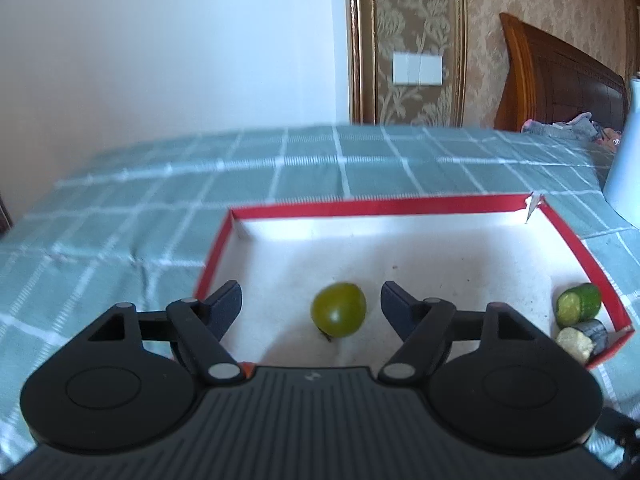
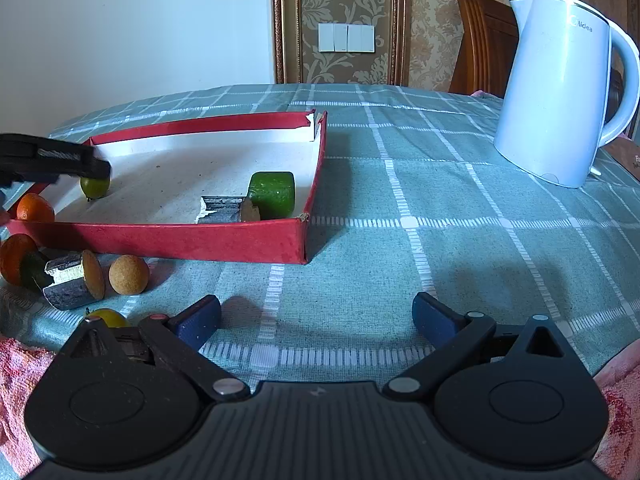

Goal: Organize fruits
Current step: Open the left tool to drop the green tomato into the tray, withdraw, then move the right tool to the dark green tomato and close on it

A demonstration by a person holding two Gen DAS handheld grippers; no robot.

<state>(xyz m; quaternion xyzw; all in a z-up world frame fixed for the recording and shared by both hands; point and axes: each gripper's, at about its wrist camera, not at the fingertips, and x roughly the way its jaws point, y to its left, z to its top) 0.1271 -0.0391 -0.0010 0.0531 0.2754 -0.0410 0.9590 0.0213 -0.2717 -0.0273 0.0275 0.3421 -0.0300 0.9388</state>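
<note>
Fruit first, from the left wrist view: a green tomato (image 1: 339, 315) lies on the white floor of the red box (image 1: 400, 205), near its front left corner, straight ahead of the left gripper (image 1: 311, 300) and between its two fingers. The jaws stand apart with a clear gap on both sides of the fruit, so nothing is clamped. The gripper points forward and down into the box. In the box's front right corner sit a green cucumber piece (image 1: 579, 304) and a grey block (image 1: 585, 339), close together.

From the right wrist view, the right gripper (image 2: 316, 318) hangs over the checked cloth (image 2: 440, 208) in front of the box, jaws wide and empty, tilted down. More pieces lie on the cloth before the box's front left corner: two oranges (image 2: 35, 208), a cork ball (image 2: 129, 274) and a yellow fruit (image 2: 107, 317). My judgement is that the right gripper is nearer the yellow fruit, which lies to its left
</note>
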